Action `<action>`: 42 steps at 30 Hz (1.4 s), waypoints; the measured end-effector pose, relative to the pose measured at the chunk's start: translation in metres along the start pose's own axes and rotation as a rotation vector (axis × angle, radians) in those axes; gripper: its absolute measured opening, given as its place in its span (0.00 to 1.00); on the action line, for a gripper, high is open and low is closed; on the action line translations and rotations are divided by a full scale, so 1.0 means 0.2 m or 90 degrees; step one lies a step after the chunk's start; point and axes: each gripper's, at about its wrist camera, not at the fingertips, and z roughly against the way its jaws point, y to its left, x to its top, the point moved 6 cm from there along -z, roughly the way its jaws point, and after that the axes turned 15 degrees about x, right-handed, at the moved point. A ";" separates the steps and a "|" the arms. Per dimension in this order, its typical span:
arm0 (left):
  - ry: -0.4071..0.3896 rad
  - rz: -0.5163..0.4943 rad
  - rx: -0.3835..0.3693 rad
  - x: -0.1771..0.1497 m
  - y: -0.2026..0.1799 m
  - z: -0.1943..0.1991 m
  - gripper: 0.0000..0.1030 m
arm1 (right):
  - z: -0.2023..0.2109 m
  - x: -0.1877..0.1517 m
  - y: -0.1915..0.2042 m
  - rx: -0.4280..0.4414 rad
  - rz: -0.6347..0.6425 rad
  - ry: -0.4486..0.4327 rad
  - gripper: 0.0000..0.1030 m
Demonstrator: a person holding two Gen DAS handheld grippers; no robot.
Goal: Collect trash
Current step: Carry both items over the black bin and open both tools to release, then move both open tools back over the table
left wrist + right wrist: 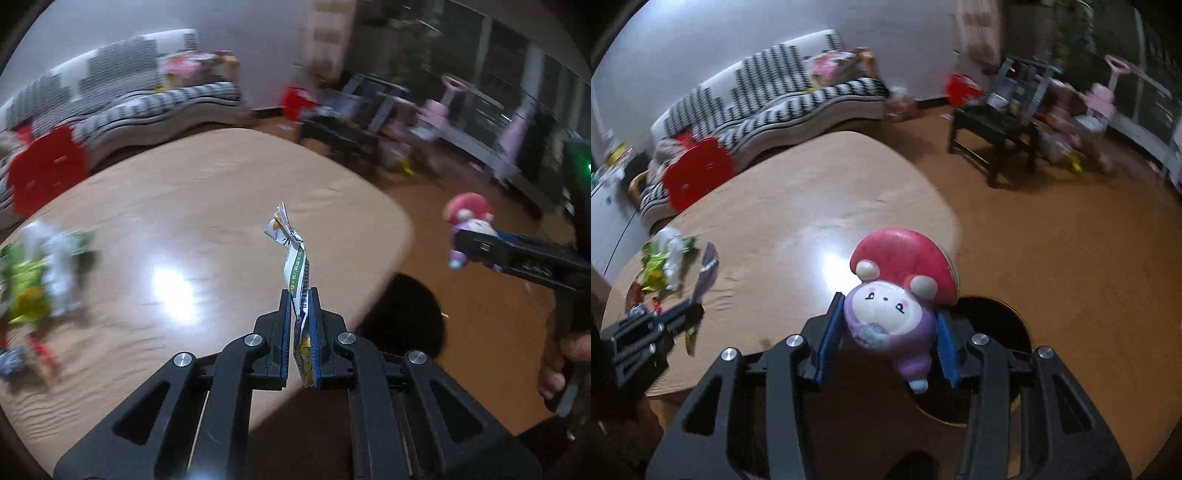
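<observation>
The left gripper jaws are pinching a crumpled white-and-green paper wrapper above the light wooden table, near its right edge. The right gripper jaws are squeezing a squishy purple doll with a red mushroom cap over the round black bin.

Your wrapper hangs over the surface; litter far left, bin right, below the edge.

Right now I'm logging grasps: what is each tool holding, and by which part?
The left tool pinches a twisted paper wrapper by its lower end. The right tool clamps a mushroom-capped toy figure by the sides of its purple body.
</observation>
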 end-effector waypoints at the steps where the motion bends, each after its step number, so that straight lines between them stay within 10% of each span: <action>1: 0.002 -0.014 -0.016 -0.01 -0.09 -0.01 0.08 | 0.02 -0.02 -0.06 -0.003 -0.013 0.002 0.44; 19: 0.046 -0.121 -0.156 -0.11 -0.82 -0.27 0.08 | 0.03 -0.11 -0.52 -0.011 -0.133 0.025 0.47; 23: 0.030 -0.124 -0.141 -0.09 -0.84 -0.32 0.10 | 0.05 -0.09 -0.55 -0.019 -0.146 0.013 0.70; 25: 0.030 -0.125 -0.136 -0.08 -0.85 -0.34 0.19 | 0.06 -0.09 -0.55 -0.012 -0.149 0.013 0.71; 28: 0.022 -0.110 -0.131 -0.07 -0.83 -0.33 0.63 | 0.06 -0.09 -0.54 -0.020 -0.143 0.011 0.79; 36: 0.051 -0.076 -0.141 -0.04 -0.62 -0.22 0.85 | 0.07 -0.01 -0.33 0.000 -0.105 0.006 0.86; 42: 0.000 -0.038 -0.024 -0.01 -0.15 -0.05 0.93 | 0.01 0.08 0.04 0.053 -0.026 -0.001 0.92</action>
